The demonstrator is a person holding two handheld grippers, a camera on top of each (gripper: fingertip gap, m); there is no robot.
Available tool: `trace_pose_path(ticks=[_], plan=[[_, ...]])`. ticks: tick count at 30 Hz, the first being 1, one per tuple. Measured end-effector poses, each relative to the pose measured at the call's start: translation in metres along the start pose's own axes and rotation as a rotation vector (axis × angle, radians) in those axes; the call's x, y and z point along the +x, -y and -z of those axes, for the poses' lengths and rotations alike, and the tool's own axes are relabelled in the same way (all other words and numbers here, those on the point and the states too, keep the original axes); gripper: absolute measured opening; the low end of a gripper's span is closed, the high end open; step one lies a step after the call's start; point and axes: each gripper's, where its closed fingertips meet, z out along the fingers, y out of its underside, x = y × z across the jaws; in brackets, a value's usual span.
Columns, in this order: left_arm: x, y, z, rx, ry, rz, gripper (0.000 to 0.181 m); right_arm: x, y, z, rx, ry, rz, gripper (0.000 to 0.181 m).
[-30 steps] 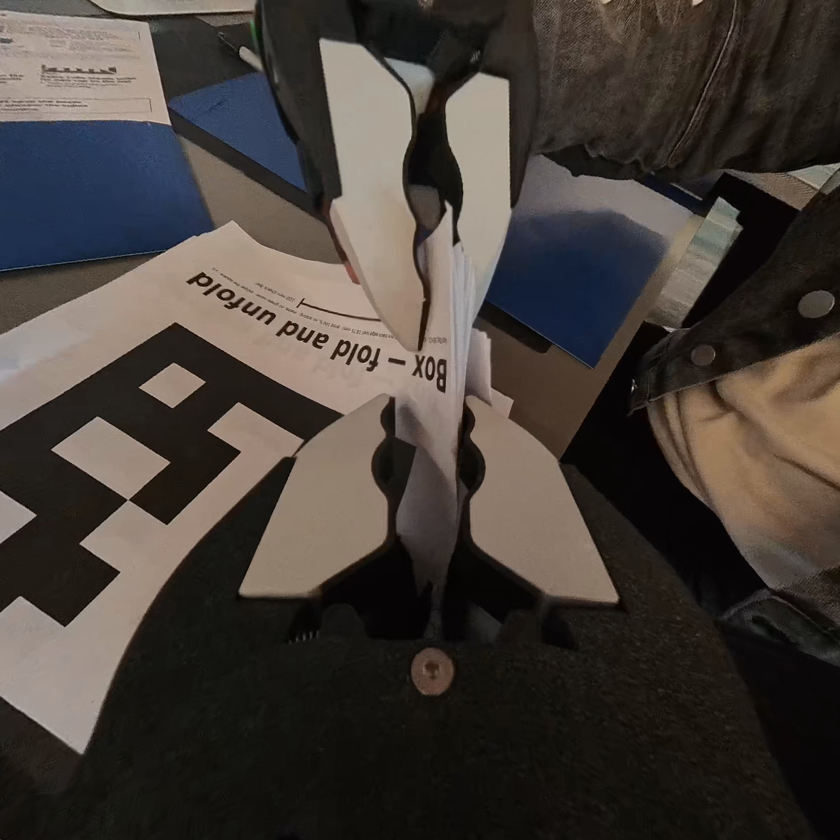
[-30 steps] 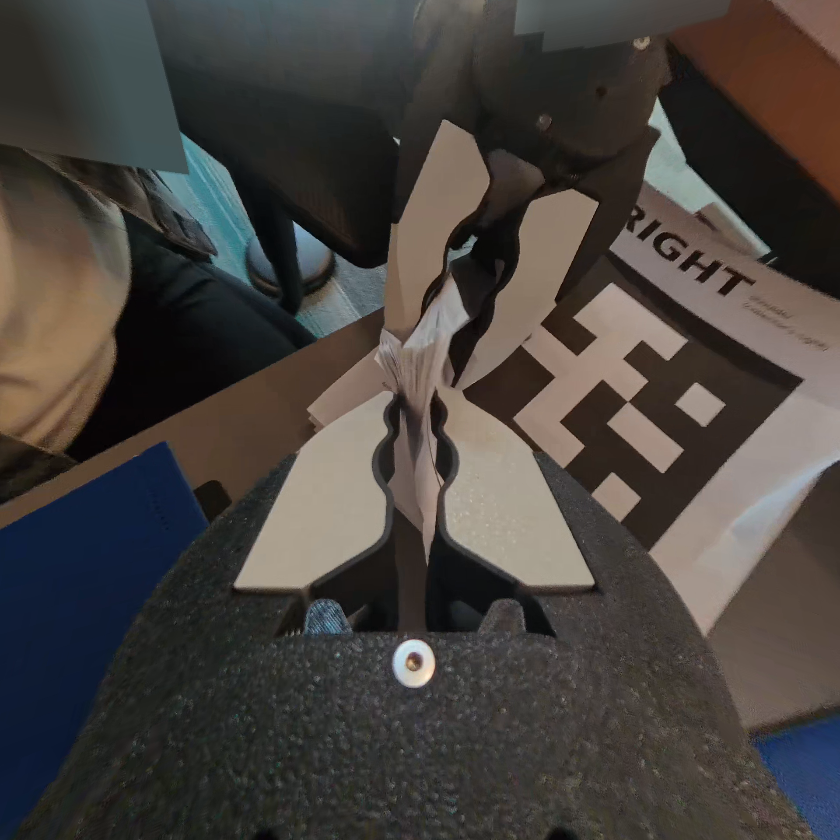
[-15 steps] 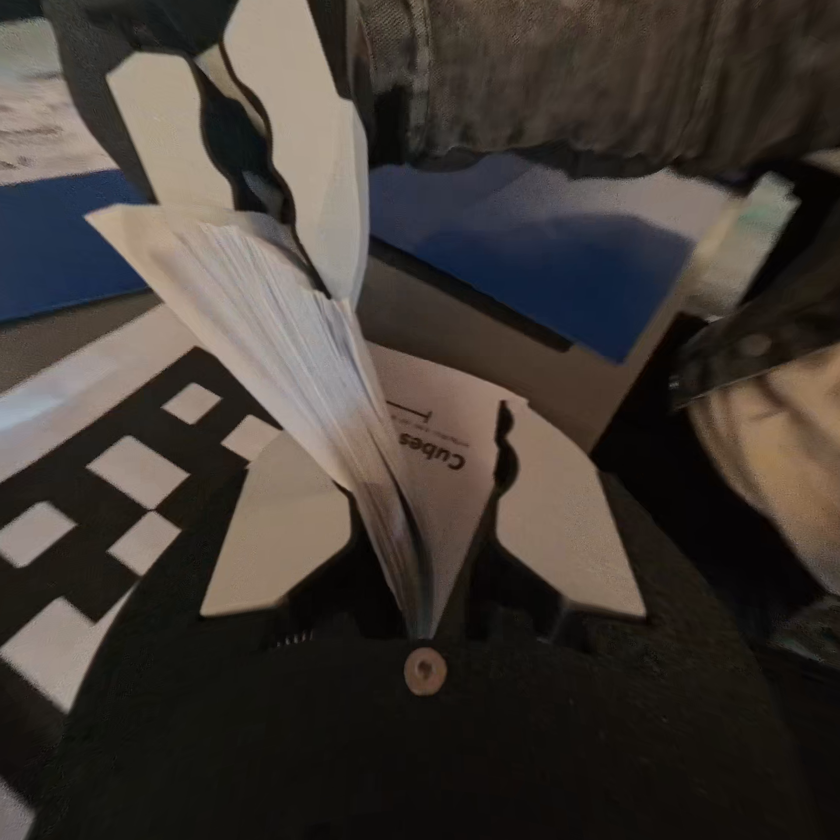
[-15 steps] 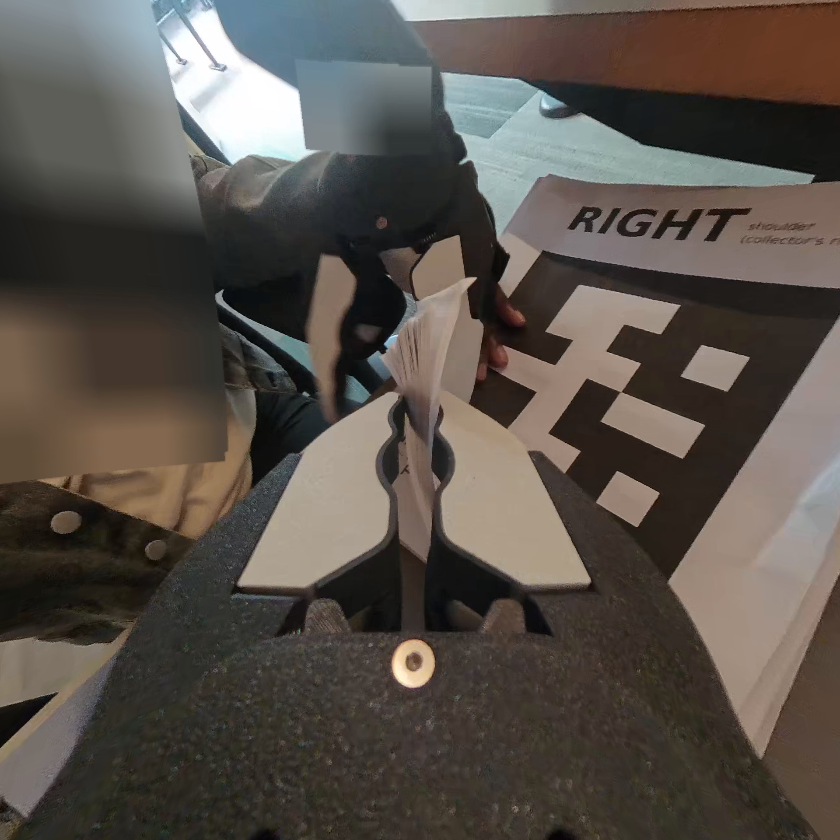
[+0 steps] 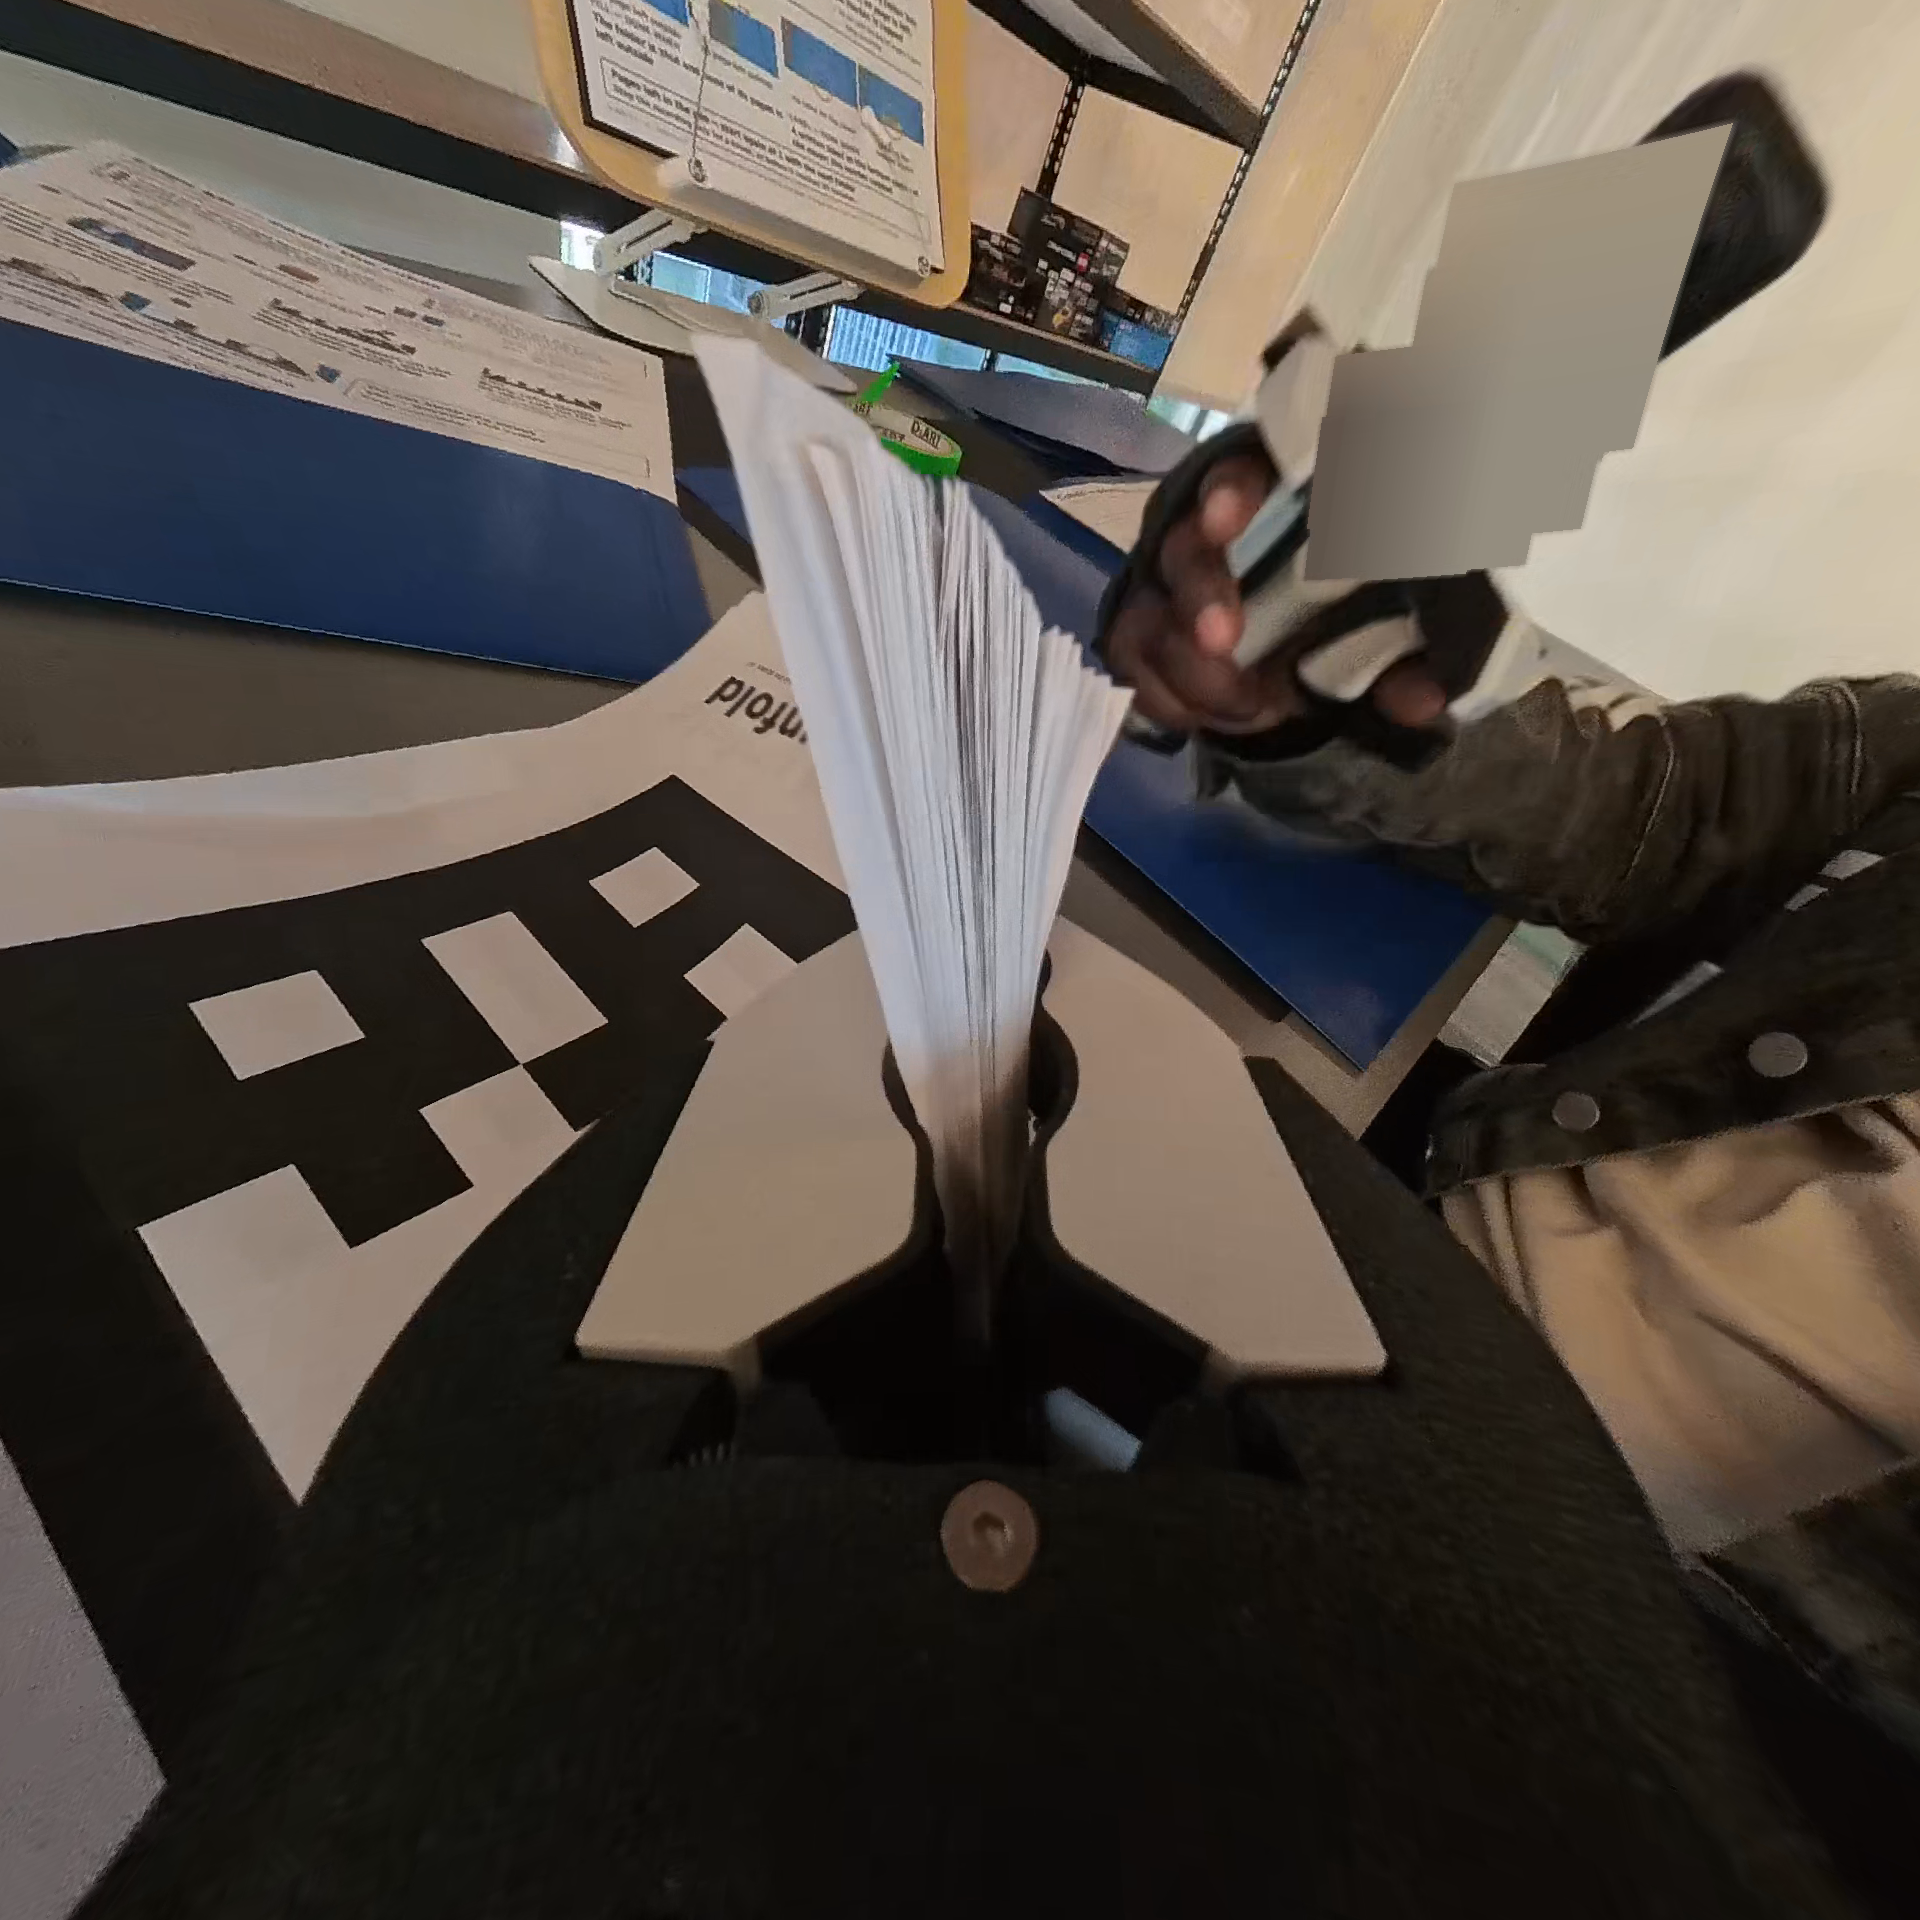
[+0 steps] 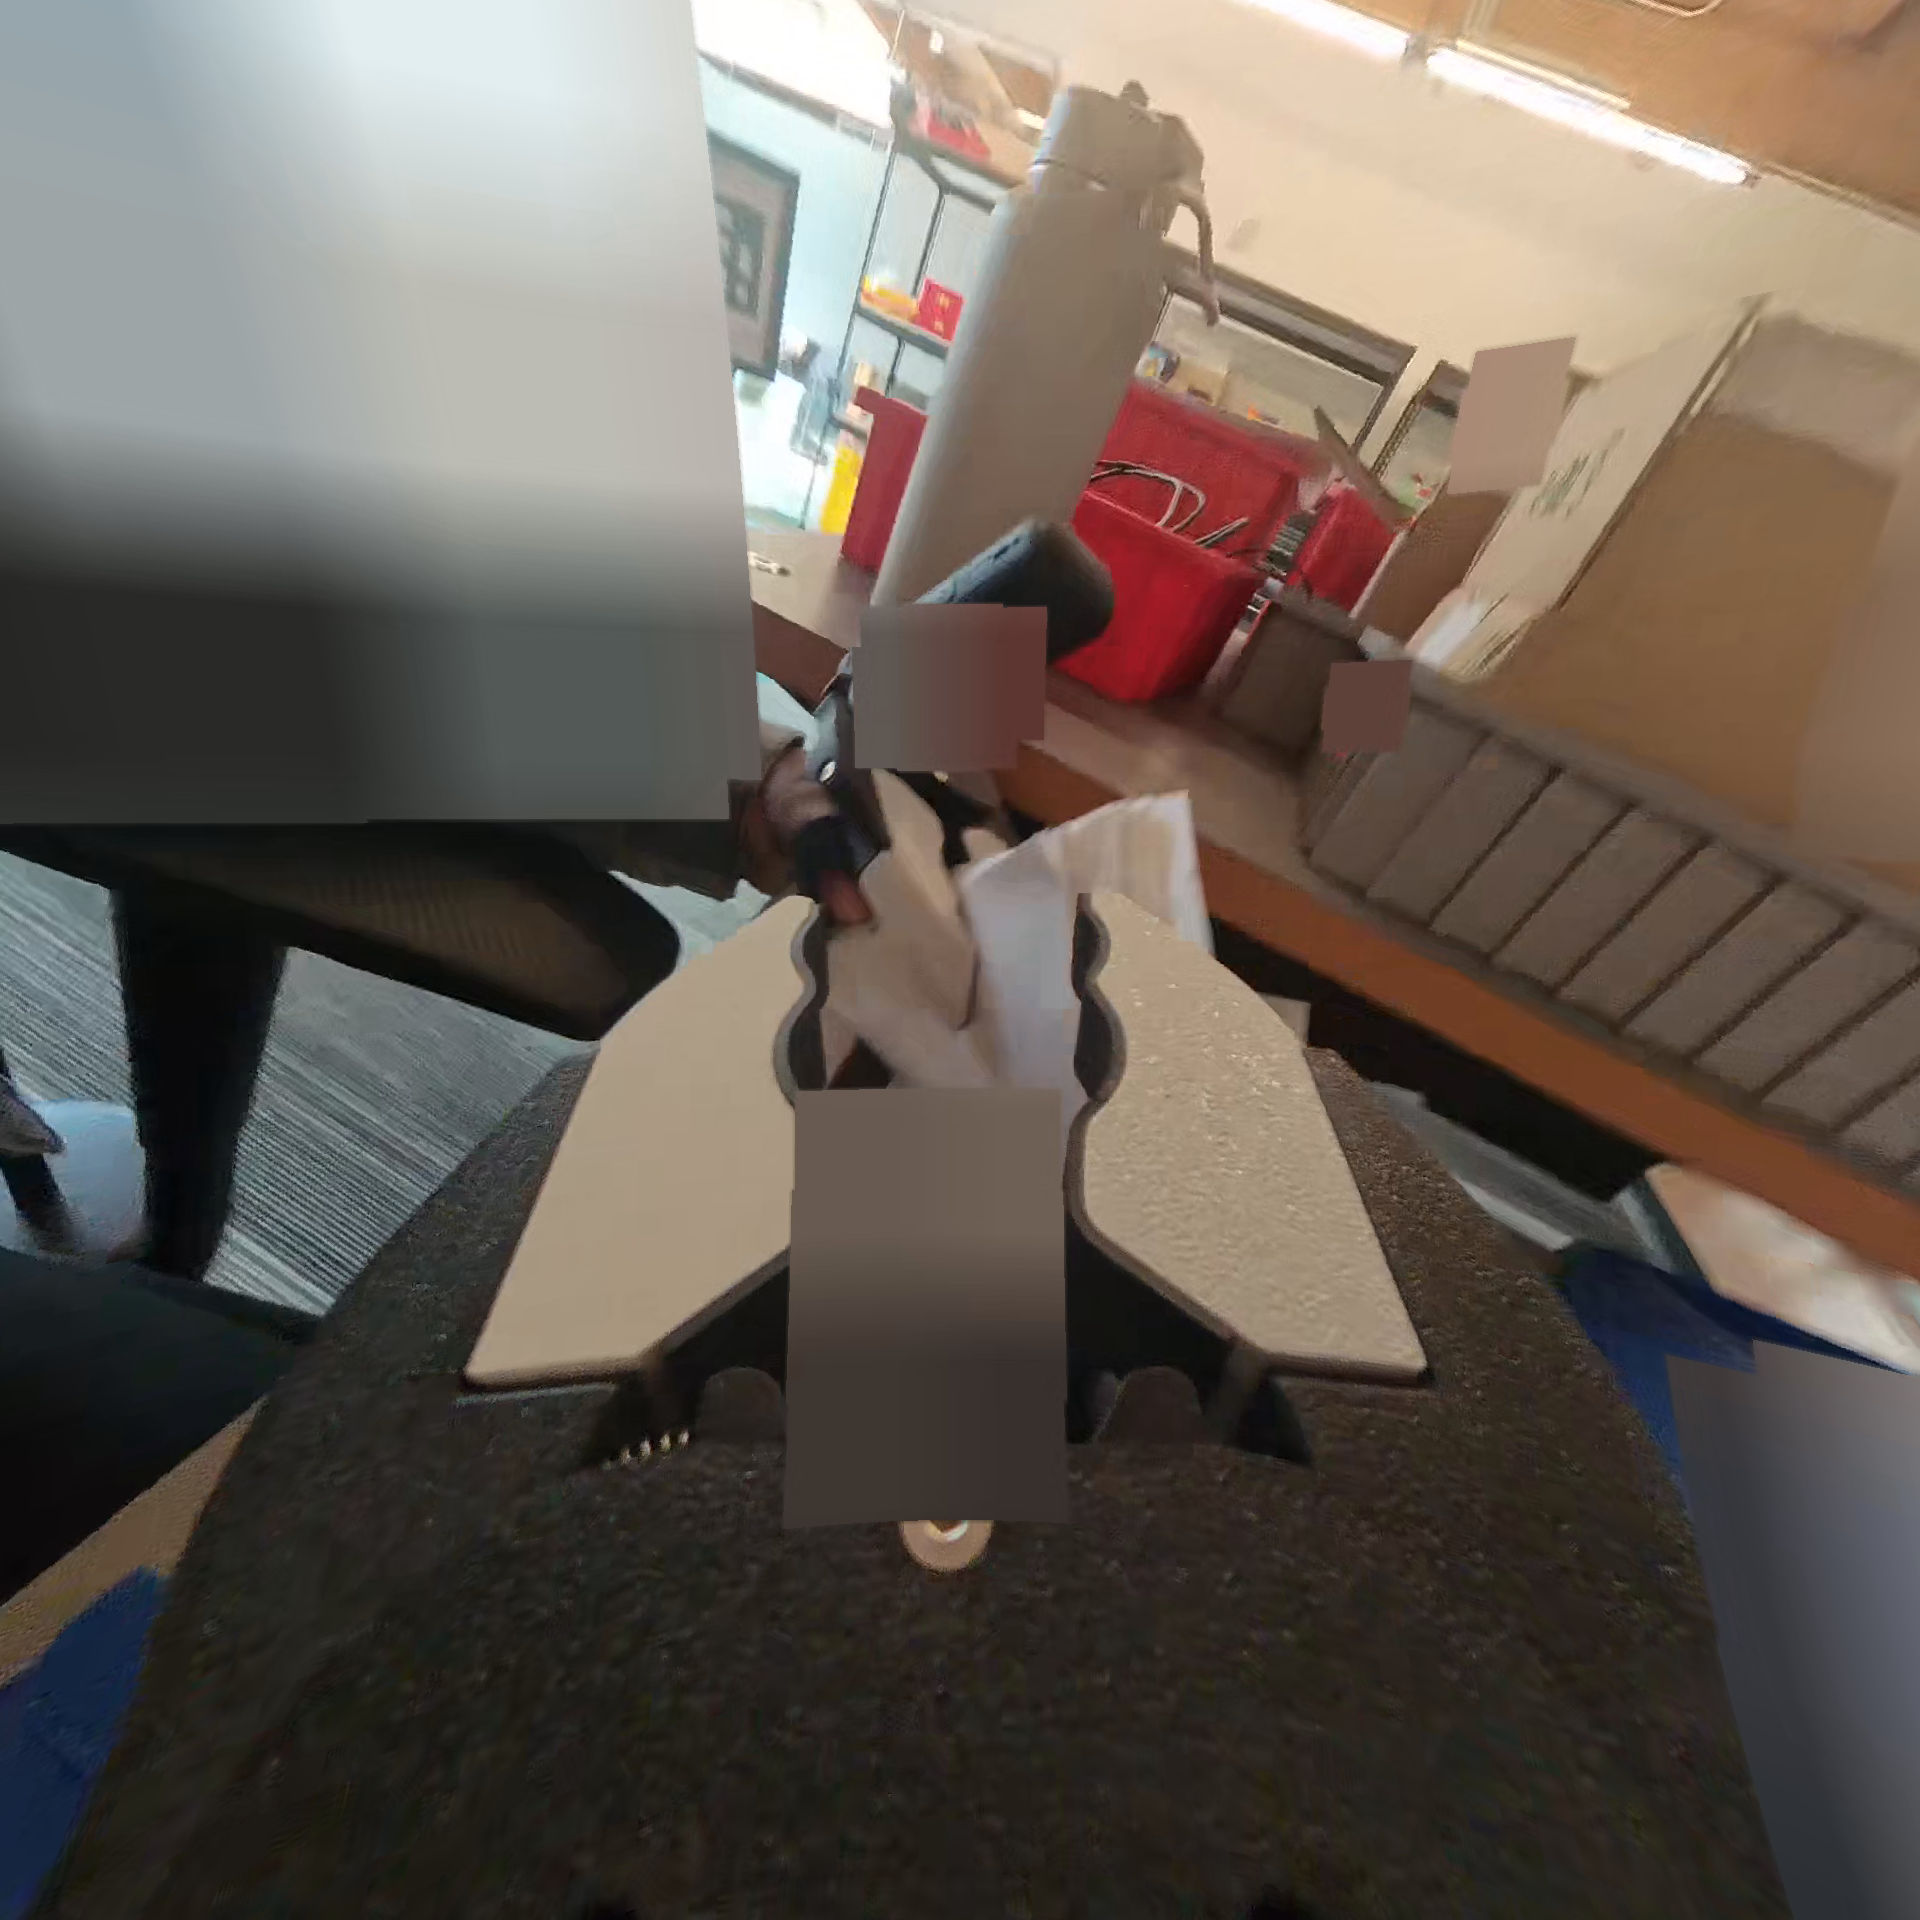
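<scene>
My left gripper (image 5: 966, 1039) is shut on the lower edge of a thick stack of white paper sheets (image 5: 935, 727). The stack stands upright and fans out at the top. It is held above a large printed sheet with a black-and-white block pattern (image 5: 312, 1039) on the dark table. My right gripper (image 6: 945, 914) is open and empty. In its view the paper stack (image 6: 1081, 914) shows farther off, beyond the fingertips, with the left gripper partly behind it. In the left wrist view a gloved hand (image 5: 1195, 623) holds the right gripper off to the right, apart from the stack.
Blue folders (image 5: 312, 499) lie on the table, one under printed pages, another at the right (image 5: 1247, 862). A clipboard stand (image 5: 769, 125) and a green tape roll (image 5: 914, 436) stand behind. A grey bottle (image 6: 1029, 343), red bins (image 6: 1174, 582) and a cardboard box (image 6: 1714, 582) are on a wooden table.
The right gripper has opened, let go of the stack and pulled away. The left gripper has tilted up with the stack, whose sheets now fan out.
</scene>
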Motion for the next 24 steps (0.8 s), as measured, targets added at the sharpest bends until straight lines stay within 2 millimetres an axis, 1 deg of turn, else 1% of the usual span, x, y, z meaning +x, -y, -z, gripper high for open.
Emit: trace_pose_path(ticks=[2,3,5,6,7,8,9,11,13,17,21,24], plan=[[0.001,-0.001,0.001,0.002,0.0,-0.004,0.015,0.001,-0.017,0.003,0.08,-0.033,-0.159,0.04],[0.001,-0.001,0.001,-0.006,0.0,-0.008,0.015,0.002,-0.026,0.003,0.066,-0.024,-0.208,0.041],[0.002,-0.002,0.0,-0.014,0.007,-0.02,0.014,0.001,-0.038,0.002,-0.017,0.027,-0.243,0.058],[0.002,-0.002,0.0,-0.015,0.009,-0.024,0.014,-0.005,-0.044,0.002,-0.06,0.073,-0.251,0.065],[0.002,-0.002,0.0,-0.018,0.009,-0.023,0.014,-0.012,-0.052,0.001,-0.115,0.121,-0.236,0.07],[0.002,-0.002,-0.001,-0.018,0.008,-0.019,0.014,-0.02,-0.059,0.001,-0.173,0.16,-0.193,0.07],[0.002,-0.002,-0.001,-0.018,0.006,-0.013,0.014,-0.027,-0.064,0.001,-0.215,0.184,-0.132,0.069],[0.002,-0.002,-0.001,-0.017,0.004,-0.007,0.014,-0.041,-0.068,-0.001,-0.24,0.232,-0.018,0.059],[0.002,-0.002,-0.001,-0.016,0.003,-0.005,0.014,-0.052,-0.074,-0.003,-0.266,0.271,0.051,0.057],[0.004,-0.003,-0.001,-0.026,-0.008,-0.014,0.017,-0.059,-0.083,-0.005,-0.323,0.306,0.105,0.053],[0.004,-0.002,-0.002,-0.023,-0.008,-0.007,0.017,-0.063,-0.106,-0.007,-0.457,0.311,0.217,0.053],[0.005,-0.004,-0.003,-0.033,-0.008,-0.017,0.017,-0.064,-0.108,-0.01,-0.465,0.318,0.234,0.039]])
